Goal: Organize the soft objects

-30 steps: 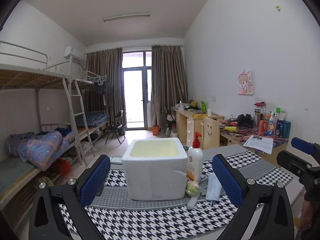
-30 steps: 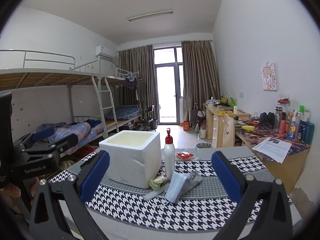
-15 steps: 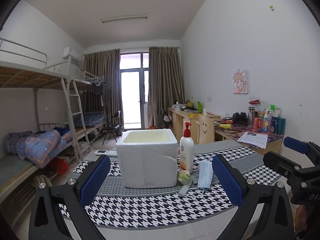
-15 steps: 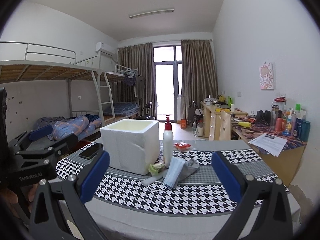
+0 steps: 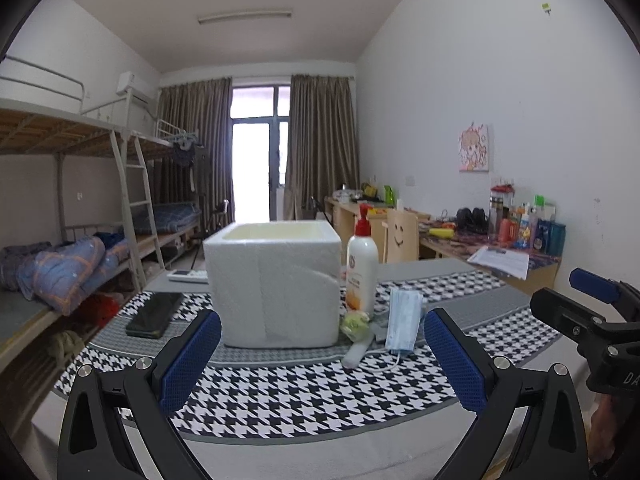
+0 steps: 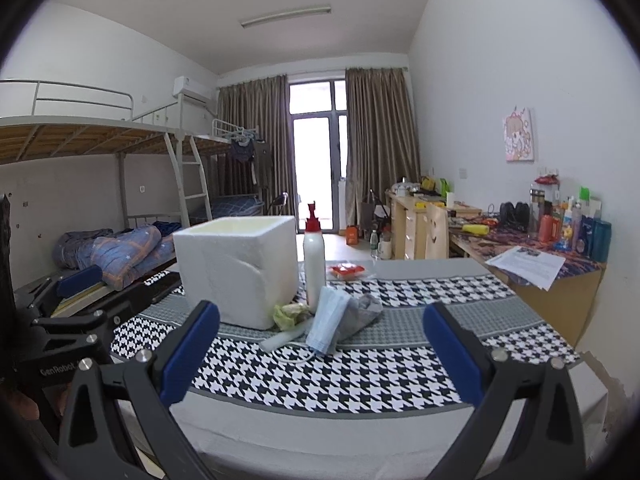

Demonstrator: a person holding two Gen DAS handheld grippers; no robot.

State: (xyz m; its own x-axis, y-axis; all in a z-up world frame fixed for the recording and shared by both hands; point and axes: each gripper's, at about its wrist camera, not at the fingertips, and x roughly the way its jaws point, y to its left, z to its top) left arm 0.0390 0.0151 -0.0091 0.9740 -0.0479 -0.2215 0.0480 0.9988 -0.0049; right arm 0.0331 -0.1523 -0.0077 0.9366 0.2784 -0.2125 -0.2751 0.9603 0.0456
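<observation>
Left gripper [image 5: 320, 354] spread wide and empty over a black-and-white houndstooth cloth [image 5: 304, 396], right gripper [image 6: 320, 350] likewise released, pale blue pleated face mask [image 5: 403, 325] at one o'clock, beside a white square foam box [image 5: 276, 284], white pump bottle [image 5: 361, 270] between them.

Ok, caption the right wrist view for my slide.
Open right gripper facing face mask beside foam box.

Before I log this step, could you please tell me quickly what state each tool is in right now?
Left tool: open, holding nothing.
Right tool: open, holding nothing.
</observation>
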